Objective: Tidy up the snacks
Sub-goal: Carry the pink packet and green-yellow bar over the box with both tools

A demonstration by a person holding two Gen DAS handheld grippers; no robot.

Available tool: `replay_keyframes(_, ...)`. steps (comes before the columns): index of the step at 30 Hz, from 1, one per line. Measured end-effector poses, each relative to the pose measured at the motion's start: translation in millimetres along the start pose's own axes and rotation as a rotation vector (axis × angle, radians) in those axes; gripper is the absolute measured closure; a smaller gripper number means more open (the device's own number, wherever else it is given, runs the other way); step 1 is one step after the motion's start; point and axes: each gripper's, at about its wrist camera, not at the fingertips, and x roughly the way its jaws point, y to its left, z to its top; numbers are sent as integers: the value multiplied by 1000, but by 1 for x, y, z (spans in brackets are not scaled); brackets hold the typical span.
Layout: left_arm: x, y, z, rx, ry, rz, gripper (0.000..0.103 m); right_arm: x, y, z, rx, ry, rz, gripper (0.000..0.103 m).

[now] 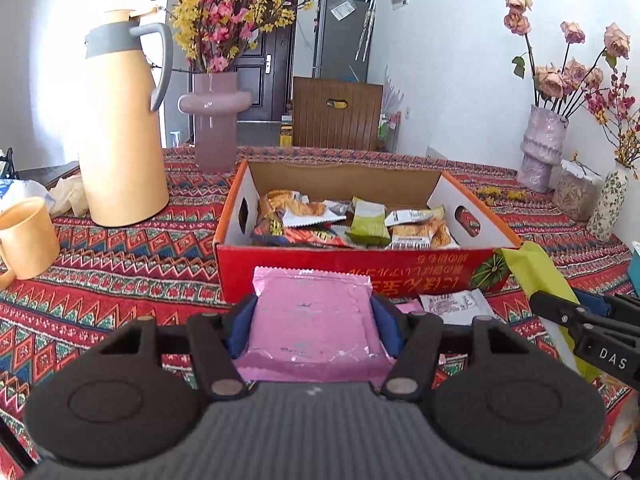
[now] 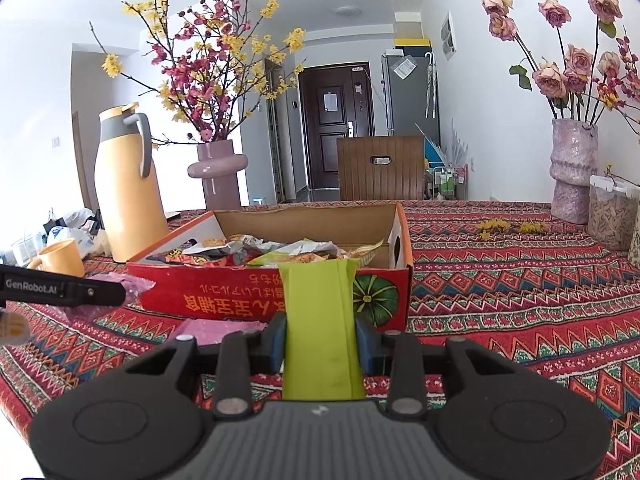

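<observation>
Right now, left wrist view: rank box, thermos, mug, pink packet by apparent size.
1. box
2. thermos
3. pink packet, enlarged by sitting close to the lens in the left gripper
4. mug, partly cropped

So the tabletop point(image 1: 120, 280) has a red zigzag-patterned cloth over it. Sitting on it: a red cardboard box point(image 1: 352, 270) of snack packets, a tall yellow thermos jug point(image 1: 122, 136), a yellow mug point(image 1: 26, 238), a smooth pink vase point(image 1: 214, 120), a bumpy lilac vase point(image 1: 540, 148), and a white snack packet point(image 1: 456, 306) lying flat.
</observation>
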Motion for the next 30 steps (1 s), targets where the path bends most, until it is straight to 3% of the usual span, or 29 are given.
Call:
replay_keyframes(13,12,-7,35,7,-61,-13,40,23,4,35,-19,-38,-2,69)
replay_keyframes(30,67,-10,92,8,-81,-6,40,89,-4,90,-16,-62,-4,69)
